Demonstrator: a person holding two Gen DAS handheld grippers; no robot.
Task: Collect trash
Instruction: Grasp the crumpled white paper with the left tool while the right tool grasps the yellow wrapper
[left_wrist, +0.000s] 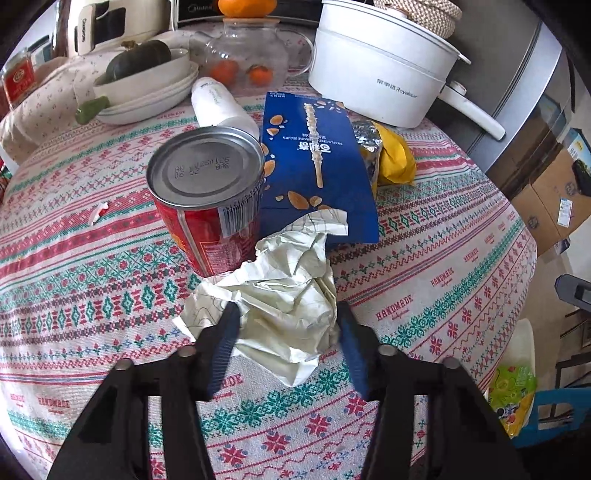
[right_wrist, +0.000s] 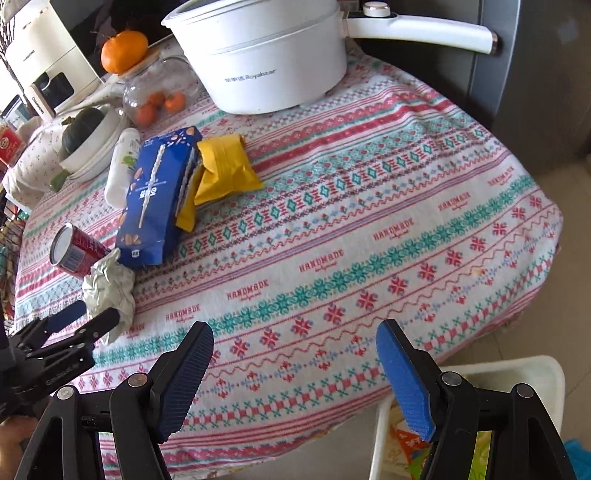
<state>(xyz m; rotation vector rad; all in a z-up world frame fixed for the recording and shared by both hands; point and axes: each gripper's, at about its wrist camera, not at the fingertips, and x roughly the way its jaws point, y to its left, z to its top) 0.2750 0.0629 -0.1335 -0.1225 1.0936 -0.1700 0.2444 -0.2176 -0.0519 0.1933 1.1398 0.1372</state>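
Spreading over the whole table, a patterned tablecloth (left_wrist: 424, 295). Standing at the far edge, a white cooking pot (left_wrist: 380, 74). Waiting below the near table edge, a white bin (right_wrist: 517, 369) with wrappers inside.

Lying in the middle, a blue biscuit box (left_wrist: 317, 166), leaning partly on a yellow packet (left_wrist: 395, 158). Lying on its side just beside the box, a red can (left_wrist: 203, 192). Resting against both, the crumpled paper (left_wrist: 284, 295).

Grasping this paper with the left gripper (left_wrist: 286, 332), both pads touching its sides. Hovering over bare cloth with the right gripper (right_wrist: 295, 369), jaws wide and holding nothing.

Risking a weak hold, probably: soft paper squeezing flat and slipping out when lifting. Risking also a nudge to the can, rolling it away. Possibly overlooking the small torn scrap (left_wrist: 99, 213).
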